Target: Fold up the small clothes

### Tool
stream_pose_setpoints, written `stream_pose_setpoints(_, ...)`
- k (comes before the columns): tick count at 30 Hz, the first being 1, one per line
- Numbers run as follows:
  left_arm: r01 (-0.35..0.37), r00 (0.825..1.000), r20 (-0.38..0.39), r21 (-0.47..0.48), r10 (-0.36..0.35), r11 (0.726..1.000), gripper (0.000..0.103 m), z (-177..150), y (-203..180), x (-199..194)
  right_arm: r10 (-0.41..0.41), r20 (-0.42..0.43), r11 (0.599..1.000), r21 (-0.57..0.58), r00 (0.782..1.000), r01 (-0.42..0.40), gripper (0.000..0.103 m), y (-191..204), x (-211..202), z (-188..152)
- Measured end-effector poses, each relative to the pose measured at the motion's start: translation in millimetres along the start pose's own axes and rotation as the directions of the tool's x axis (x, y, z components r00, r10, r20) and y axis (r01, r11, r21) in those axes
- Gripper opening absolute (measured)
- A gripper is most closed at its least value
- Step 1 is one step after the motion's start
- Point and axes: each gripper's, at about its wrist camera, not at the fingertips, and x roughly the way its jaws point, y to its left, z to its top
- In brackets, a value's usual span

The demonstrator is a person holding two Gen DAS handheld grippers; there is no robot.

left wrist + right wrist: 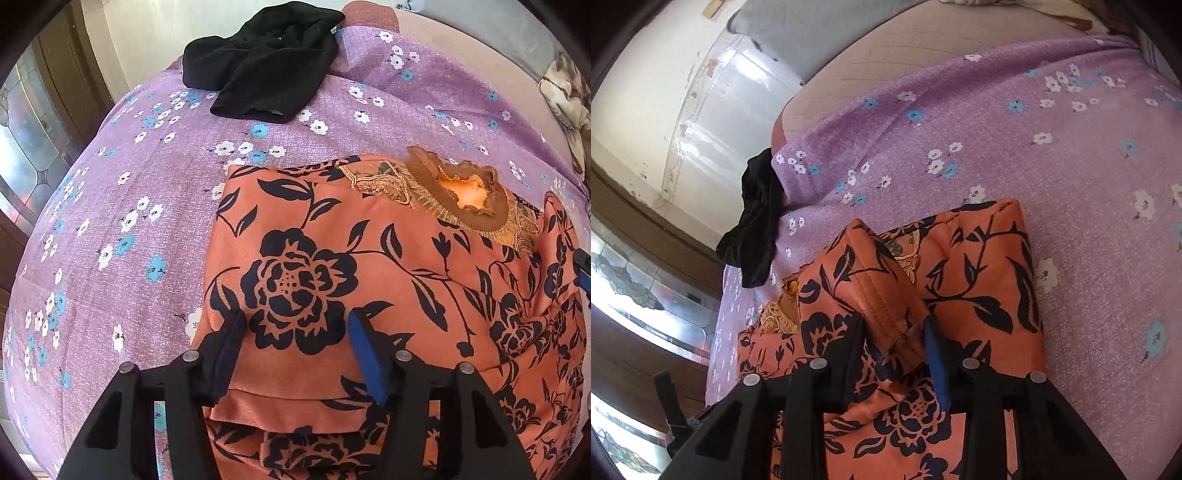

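Right now an orange dress [332, 266] with a bold black flower print lies partly folded on a bed under a purple flowered sheet [122, 221], its gold-trimmed ruffled neckline [461, 192] facing up. The left gripper [297, 328] hangs over the smooth cloth, fingers spread. The right gripper [895, 332] has its fingers around a raised, stitched fold; whether they pinch it I cannot tell. A crumpled black garment [266, 59] sits well apart at the bed's edge.
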Motion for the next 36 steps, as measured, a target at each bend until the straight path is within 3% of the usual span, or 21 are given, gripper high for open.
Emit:
stream_pose_setpoints(1,0.001,1.000,-0.002,-0.001,-0.001,1.000,0.059,0.1,-0.6,0.2,-0.004,-0.008,1.000,0.028,1.000,0.004,0.071,-3.9,2.3,0.6)
stream_pose_setpoints(2,0.001,1.000,-0.002,-0.001,-0.001,1.000,0.059,0.6,-1.4,0.6,0.020,0.001,0.999,0.041,1.000,-0.020,0.076,-6.6,3.4,-0.5)
stream_pose_setpoints(4,0.000,1.000,-0.004,-0.001,0.000,1.000,0.059,1.0,-3.2,1.0,0.033,0.011,0.999,0.011,0.999,-0.033,0.076,-4.7,6.7,-1.2)
stream_pose_setpoints(6,-0.001,1.000,-0.003,0.003,0.001,1.000,0.059,0.7,-5.5,0.8,0.038,0.018,0.999,-0.014,0.999,-0.038,0.067,-0.5,9.1,-2.1)
stream_pose_setpoints(8,-0.009,1.000,-0.002,0.009,0.009,1.000,0.059,0.3,-7.9,0.8,0.081,-0.026,0.996,-0.041,0.996,-0.082,0.025,4.5,16.2,-3.6)
stream_pose_setpoints(12,-0.010,1.000,-0.004,0.005,0.010,1.000,0.059,0.1,-8.8,-0.1,0.036,0.012,0.985,-0.167,0.999,-0.033,0.020,35.3,3.9,-8.9)
stream_pose_setpoints(15,-0.008,1.000,-0.007,-0.005,0.008,1.000,0.059,0.0,-6.2,-1.3,0.038,0.076,0.968,-0.249,0.996,-0.018,0.018,60.3,-28.1,-10.2)
stream_pose_setpoints(18,-0.017,1.000,-0.010,-0.018,0.017,1.000,0.059,-0.4,-3.5,-1.6,-0.010,0.118,0.956,-0.289,0.993,0.044,0.018,67.5,-61.9,-15.8)
stream_pose_setpoints(20,-0.026,1.000,-0.011,-0.023,0.026,0.999,0.059,-0.9,-2.2,-2.3,-0.078,0.109,0.958,-0.266,0.991,0.105,0.018,54.9,-76.0,-20.4)
stream_pose_setpoints(22,-0.043,0.999,-0.002,-0.014,0.043,0.999,0.059,-2.3,-2.8,-4.3,-0.135,0.000,0.967,-0.217,0.991,0.132,0.018,30.7,-67.7,-22.9)
stream_pose_setpoints(24,-0.071,0.998,0.002,0.006,0.071,0.997,0.059,-4.7,-4.8,-5.6,-0.216,-0.078,0.970,-0.126,0.973,0.205,0.022,-1.5,-54.4,-24.5)
stream_pose_setpoints(26,-0.100,0.995,0.000,0.021,0.100,0.995,0.059,-6.8,-5.2,-5.6,-0.289,-0.097,0.955,-0.098,0.952,0.280,0.023,-15.9,-56.0,-20.4)
stream_pose_setpoints(29,-0.133,0.991,0.003,0.027,0.133,0.991,0.059,-8.2,-3.1,-6.1,-0.438,0.044,0.894,-0.083,0.898,0.440,0.023,-22.4,-89.6,-5.3)
stream_pose_setpoints(30,-0.140,0.990,0.006,0.025,0.140,0.990,0.059,-7.8,-2.9,-6.8,-0.430,0.097,0.897,-0.064,0.897,0.437,0.023,-23.7,-101.7,-0.1)
stream_pose_setpoints(32,-0.138,0.990,0.018,0.022,0.137,0.990,0.059,-7.5,-4.5,-9.6,-0.323,0.162,0.943,-0.030,0.932,0.332,0.023,-25.0,-116.8,7.6)
stream_pose_setpoints(34,-0.107,0.993,0.049,0.034,0.106,0.994,0.059,-6.4,-10.7,-15.7,-0.224,0.153,0.970,-0.058,0.962,0.235,0.023,-15.8,-110.1,7.7)
stream_pose_setpoints(36,-0.086,0.993,0.086,0.067,0.080,0.994,0.059,-5.8,-21.6,-23.7,-0.175,0.098,0.975,-0.121,0.980,0.186,0.023,-1.6,-87.9,0.9)
